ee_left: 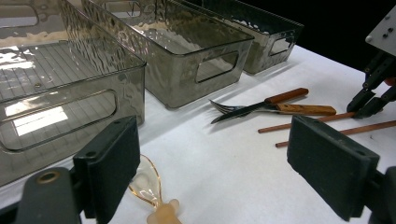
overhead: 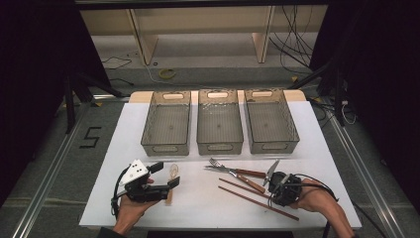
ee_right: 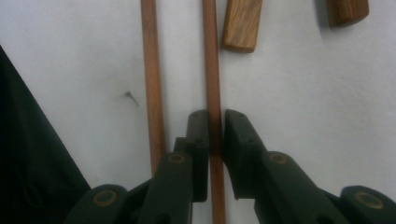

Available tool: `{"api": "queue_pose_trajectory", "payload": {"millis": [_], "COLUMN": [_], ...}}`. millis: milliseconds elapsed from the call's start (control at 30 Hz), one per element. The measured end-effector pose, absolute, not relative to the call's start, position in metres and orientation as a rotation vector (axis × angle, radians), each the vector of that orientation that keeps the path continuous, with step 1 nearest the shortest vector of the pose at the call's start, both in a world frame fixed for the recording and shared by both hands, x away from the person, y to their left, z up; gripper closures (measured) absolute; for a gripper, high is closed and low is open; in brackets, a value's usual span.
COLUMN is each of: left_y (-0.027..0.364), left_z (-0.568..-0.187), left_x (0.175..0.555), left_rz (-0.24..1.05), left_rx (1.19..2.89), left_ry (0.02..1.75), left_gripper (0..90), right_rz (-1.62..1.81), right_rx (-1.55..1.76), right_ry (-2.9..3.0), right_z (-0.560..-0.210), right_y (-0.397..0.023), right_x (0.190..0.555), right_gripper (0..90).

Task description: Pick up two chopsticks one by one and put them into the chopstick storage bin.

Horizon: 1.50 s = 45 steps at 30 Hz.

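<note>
While the right claw point(ee_right: 215, 135) is pinching one thin brown wooden chopstick point(ee_right: 213, 70), lifting it level is keeping it from snagging its twin point(ee_right: 152, 70); the left claw point(ee_left: 224, 172) is gaping empty

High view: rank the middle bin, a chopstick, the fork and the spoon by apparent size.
1. Middle bin, clearly largest.
2. Chopstick, the longer-looking one, nearest the table edge.
3. Fork, shorter.
4. Spoon, smallest, though the left gripper partly hides it, so its full length is unsure.

A grey floor point(overhead: 59, 163) with loose cables point(overhead: 292, 44), pale wooden shelving point(overhead: 198, 29) behind, dark surroundings.
</note>
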<state>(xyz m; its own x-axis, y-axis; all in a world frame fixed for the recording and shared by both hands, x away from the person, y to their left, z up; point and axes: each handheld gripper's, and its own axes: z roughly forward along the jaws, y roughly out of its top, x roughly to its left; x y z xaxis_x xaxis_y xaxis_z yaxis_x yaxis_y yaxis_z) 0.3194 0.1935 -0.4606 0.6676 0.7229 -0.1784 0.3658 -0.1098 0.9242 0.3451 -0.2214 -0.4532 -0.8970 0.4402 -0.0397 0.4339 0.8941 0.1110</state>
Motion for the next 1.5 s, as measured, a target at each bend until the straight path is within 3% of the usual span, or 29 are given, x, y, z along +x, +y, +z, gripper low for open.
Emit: {"api": "queue_pose_trajectory", "payload": {"millis": [500,733,933,1233,1500], "left_y": [0.191,0.17,0.141,0.096,0.08], "left_z": [-0.457,-0.438,-0.424,-0.414,-0.416], "left_x": [0.321,0.327,0.338,0.335,0.333], "left_rz": [0.373,0.383,0.262,0.28,0.273], "left_rx": [1.743,1.869,2.01,2.244,2.377], "left_ry": [0.865,0.79,0.667,0.351,0.219], "left_gripper": [16.6,16.5,16.0,26.1,39.6], "right_rz": [0.241,0.292,0.304,0.29,0.3], "right_rx": [0.571,0.472,0.356,0.237,0.181], "right_ry": [2.954,2.918,2.904,2.903,2.883], "right_z": [-0.434,-0.416,-0.405,-0.403,-0.396], "right_y": [-0.215,-0.199,-0.175,-0.153,-0.148], "right_x": [0.336,0.333,0.334,0.325,0.32], "right_gripper": [84.6,84.6,84.6,84.5,84.6]}}
